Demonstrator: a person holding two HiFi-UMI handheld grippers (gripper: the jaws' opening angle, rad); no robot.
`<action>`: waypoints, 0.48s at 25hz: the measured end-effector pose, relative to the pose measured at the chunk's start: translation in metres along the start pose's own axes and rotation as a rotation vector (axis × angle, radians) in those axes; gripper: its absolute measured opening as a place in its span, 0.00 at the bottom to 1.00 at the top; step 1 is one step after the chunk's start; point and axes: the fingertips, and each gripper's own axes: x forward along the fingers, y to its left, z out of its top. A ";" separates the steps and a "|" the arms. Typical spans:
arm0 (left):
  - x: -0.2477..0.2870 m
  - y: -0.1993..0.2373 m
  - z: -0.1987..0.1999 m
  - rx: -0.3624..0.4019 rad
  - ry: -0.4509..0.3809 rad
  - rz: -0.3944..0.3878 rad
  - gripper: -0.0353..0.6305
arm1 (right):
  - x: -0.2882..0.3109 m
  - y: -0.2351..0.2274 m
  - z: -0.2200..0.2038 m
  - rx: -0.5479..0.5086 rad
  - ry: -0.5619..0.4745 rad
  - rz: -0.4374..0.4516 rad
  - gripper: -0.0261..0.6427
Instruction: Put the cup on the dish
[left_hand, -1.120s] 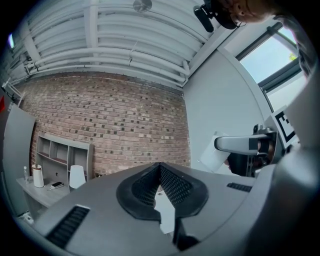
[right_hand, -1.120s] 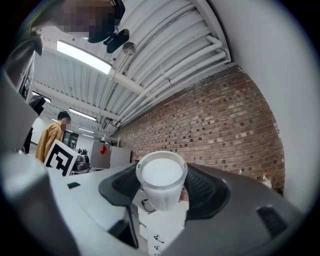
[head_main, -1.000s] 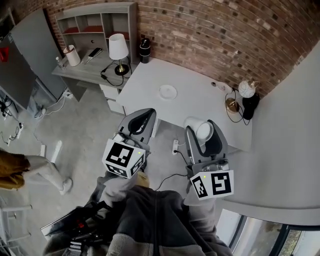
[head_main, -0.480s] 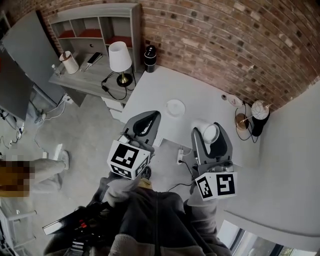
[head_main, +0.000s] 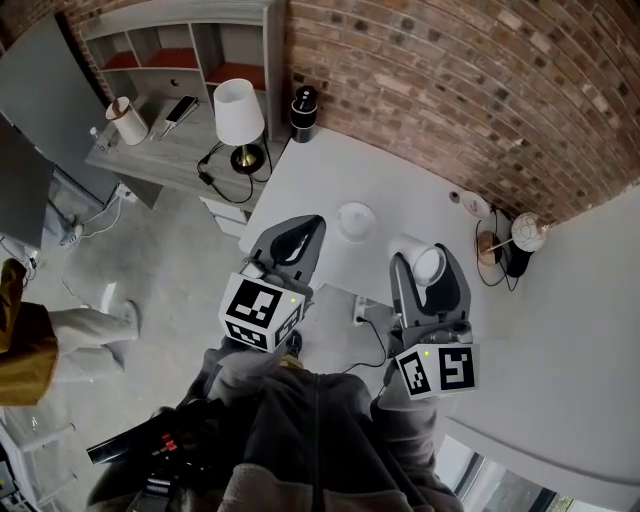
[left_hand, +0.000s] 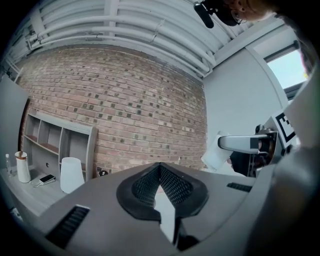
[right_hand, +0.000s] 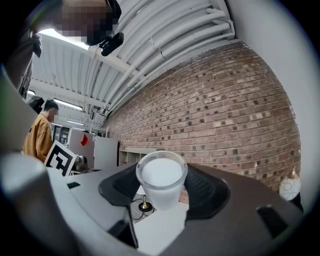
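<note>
Both claws have come forward to the white bench (head_main: 400, 180) over the last second, and the dish now lies just ahead of them. The right claw (right_hand: 161, 186) is clamped wide around the white plastic cup (head_main: 429, 267), upright and mouth up, held over the bench's near edge. The cup's inside shows plain white, apparently empty. The small round white dish (head_main: 356, 221) sits bare near that same edge, toward the left corner, beyond the cup and to its left. The left claw (left_hand: 160, 170) is closed on nothing. Judging by this, the carry is nearly done – a short move across to the dish and a set-down remain.
</note>
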 end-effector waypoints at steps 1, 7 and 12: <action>0.002 0.003 -0.002 -0.006 0.004 -0.001 0.06 | 0.003 0.000 -0.001 0.000 0.004 -0.002 0.44; 0.011 0.013 -0.007 -0.014 0.015 0.009 0.06 | 0.017 -0.006 -0.008 0.009 0.019 0.003 0.44; 0.023 0.021 -0.011 -0.022 0.035 0.033 0.06 | 0.031 -0.014 -0.011 0.020 0.030 0.026 0.44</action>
